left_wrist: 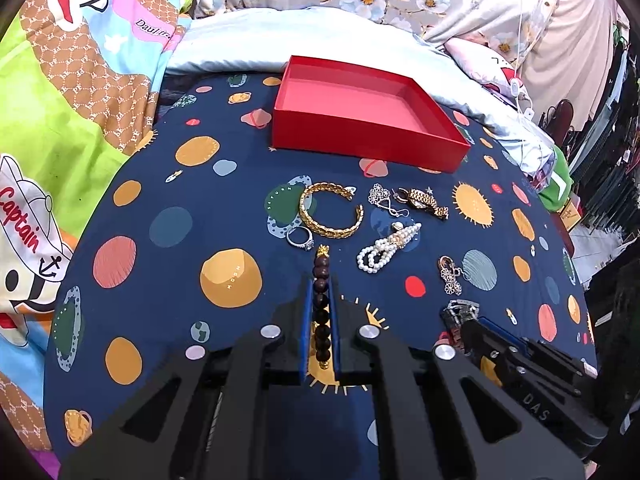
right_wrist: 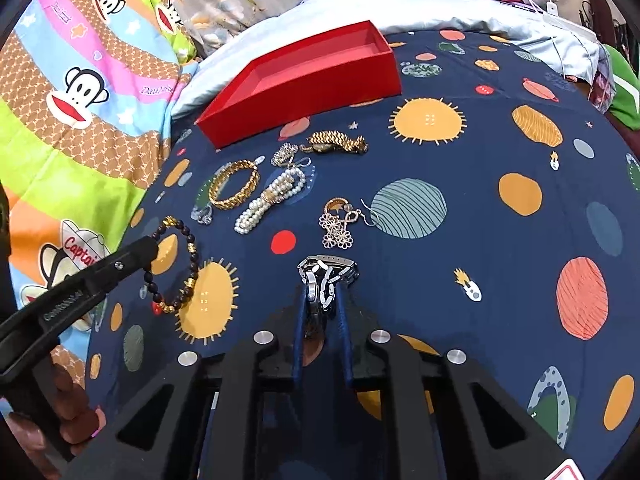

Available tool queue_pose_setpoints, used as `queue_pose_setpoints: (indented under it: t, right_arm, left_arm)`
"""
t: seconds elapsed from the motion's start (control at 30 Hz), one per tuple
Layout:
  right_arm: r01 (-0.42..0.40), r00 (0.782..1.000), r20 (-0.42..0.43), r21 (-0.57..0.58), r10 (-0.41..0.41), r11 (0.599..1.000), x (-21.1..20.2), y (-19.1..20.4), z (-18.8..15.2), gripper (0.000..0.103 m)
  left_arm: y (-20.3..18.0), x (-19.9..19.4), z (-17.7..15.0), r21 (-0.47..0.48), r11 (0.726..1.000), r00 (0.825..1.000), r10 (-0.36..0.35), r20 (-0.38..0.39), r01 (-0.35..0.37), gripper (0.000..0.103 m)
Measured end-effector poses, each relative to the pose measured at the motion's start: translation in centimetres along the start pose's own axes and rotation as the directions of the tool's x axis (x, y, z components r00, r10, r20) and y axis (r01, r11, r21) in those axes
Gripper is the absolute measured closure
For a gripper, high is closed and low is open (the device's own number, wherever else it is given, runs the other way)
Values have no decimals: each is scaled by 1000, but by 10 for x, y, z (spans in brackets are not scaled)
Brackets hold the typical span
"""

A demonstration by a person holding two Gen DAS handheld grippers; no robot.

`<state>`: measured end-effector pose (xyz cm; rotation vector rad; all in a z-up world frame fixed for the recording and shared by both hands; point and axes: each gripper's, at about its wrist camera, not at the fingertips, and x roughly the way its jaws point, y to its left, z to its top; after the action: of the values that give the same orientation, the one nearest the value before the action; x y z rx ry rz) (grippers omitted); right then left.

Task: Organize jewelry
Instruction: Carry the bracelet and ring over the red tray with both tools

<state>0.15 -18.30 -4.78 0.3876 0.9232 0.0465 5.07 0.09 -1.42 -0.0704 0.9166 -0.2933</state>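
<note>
My left gripper (left_wrist: 322, 280) is shut on a dark bead bracelet (left_wrist: 321, 312) with gold charms, whose loop hangs from it just above the sheet (right_wrist: 176, 268). My right gripper (right_wrist: 321, 296) is shut on the band of a silver watch (right_wrist: 328, 270), low over the sheet; this watch (left_wrist: 460, 308) also shows in the left wrist view. An open red box (left_wrist: 360, 140) stands behind, with nothing in it. Between box and grippers lie a gold bangle (left_wrist: 330, 233), a ring (left_wrist: 300, 238), a pearl bracelet (left_wrist: 380, 252), a gold watch (left_wrist: 426, 202) and two flower earrings (left_wrist: 450, 276).
Everything lies on a navy planet-print sheet (left_wrist: 180, 280) on a bed. A pale pillow (left_wrist: 240, 48) and floral bedding lie behind the box, a cartoon quilt (left_wrist: 60, 100) on the left. The bed's edge drops off at the right. A hand (right_wrist: 68, 412) holds the left gripper's handle.
</note>
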Motion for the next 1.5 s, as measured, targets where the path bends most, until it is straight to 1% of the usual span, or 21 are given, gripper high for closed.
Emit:
queue_pose_setpoints:
  t: [0.3,0.47,0.57,0.7,0.77,0.9,0.97,1.0,1.1,1.17,1.27,1.33,1.37,1.43,1.5]
  right_arm:
    - [-4,999,49,-14,4,1000,-18,6,9,90]
    - [-9,996,87,-34,11,999,-30,12,22,90]
    - [-9,993,117,-52,15,999,-36,15,37,90]
    - [-19,986,163,-79,32,997,-40,17,69,90]
    - [-28,983,178,-86,43,996,-40,18,83,90]
    - [-37,977,204,-108,58,993,-29,17,126,90]
    - [-44,976,208,-111,66,993,-20,16,146,90]
    - [-44,976,209,-115,67,992,-11,15,162,90]
    - [-34,976,208,-128,60,991,11,16,195,90]
    - [-33,978,200,-134,60,990,31,14,222,90]
    - [-24,981,186,-140,50,990,57,11,252,90]
    - [-7,984,173,-142,32,990,78,7,273,89]
    - [-7,985,168,-138,31,990,84,5,279,89]
    - [-11,988,152,-127,31,992,102,0,295,89]
    - [1,990,143,-128,17,992,117,-3,306,89]
  left_arm:
    - [-2,-8,5,2,1000,1000,-18,17,18,96]
    - [-9,-16,14,21,999,999,-30,43,29,96]
    - [-12,-22,27,30,999,997,-40,72,38,96]
    - [-14,-25,48,37,998,993,-56,106,52,96]
    - [-14,-24,65,43,998,990,-54,132,49,96]
    - [-16,-15,104,56,997,983,-55,176,46,96]
    - [-18,-4,131,61,997,977,-64,203,52,96]
    - [-19,0,140,65,997,975,-61,214,48,96]
    - [-25,30,179,91,996,968,-34,247,12,96]
    - [-29,51,201,97,995,969,-27,247,3,96]
    - [-31,82,231,90,996,970,-40,240,19,96]
    - [-32,102,246,88,996,973,-44,228,25,96]
    - [-32,112,254,90,996,974,-43,222,24,96]
    - [-34,129,264,97,995,977,-26,212,5,96]
    - [-35,142,271,101,995,979,-18,203,-2,96]
